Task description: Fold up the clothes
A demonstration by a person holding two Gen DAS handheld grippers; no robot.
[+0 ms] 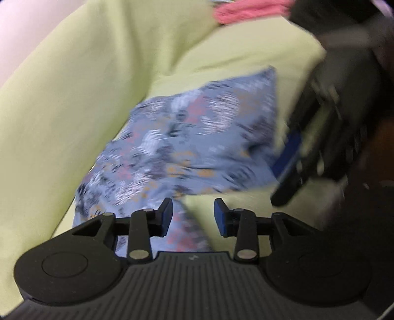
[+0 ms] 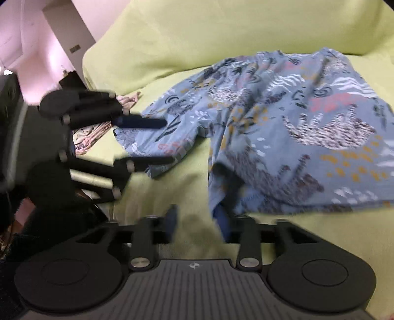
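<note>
**Patterned garment on the green-covered sofa, both tools apart**

A blue patterned garment (image 2: 283,128) with animal shapes and orange and pink spots lies rumpled on a yellow-green cover (image 2: 184,39) that drapes what looks like a sofa seat and its backrest. In the right wrist view the cloth spreads from the middle of the seat toward its right edge, with one smaller flap reaching toward the left, and its near edge hangs close to the front of the seat.

The left tool (image 1: 193,216) has its jaws partly apart. A strip of the garment runs down between them in the left wrist view, but the pads do not press on it; that view is blurred, so contact with one pad cannot be ruled out. Seen from the right wrist camera, the same tool (image 2: 167,140) lies sideways at the left, its fingers on either side of the garment's left flap.

The right tool (image 2: 197,221) is also partly open. Bare green cover shows between its fingers, and the garment's near edge lies just beside its right finger; whether they touch is unclear through the blur. In the left wrist view the right tool (image 1: 290,167) hangs at the right edge of the garment.

Something pink (image 1: 246,11) lies at the far top of the cover, and a pale printed cloth (image 2: 93,133) lies behind the left tool.
</note>
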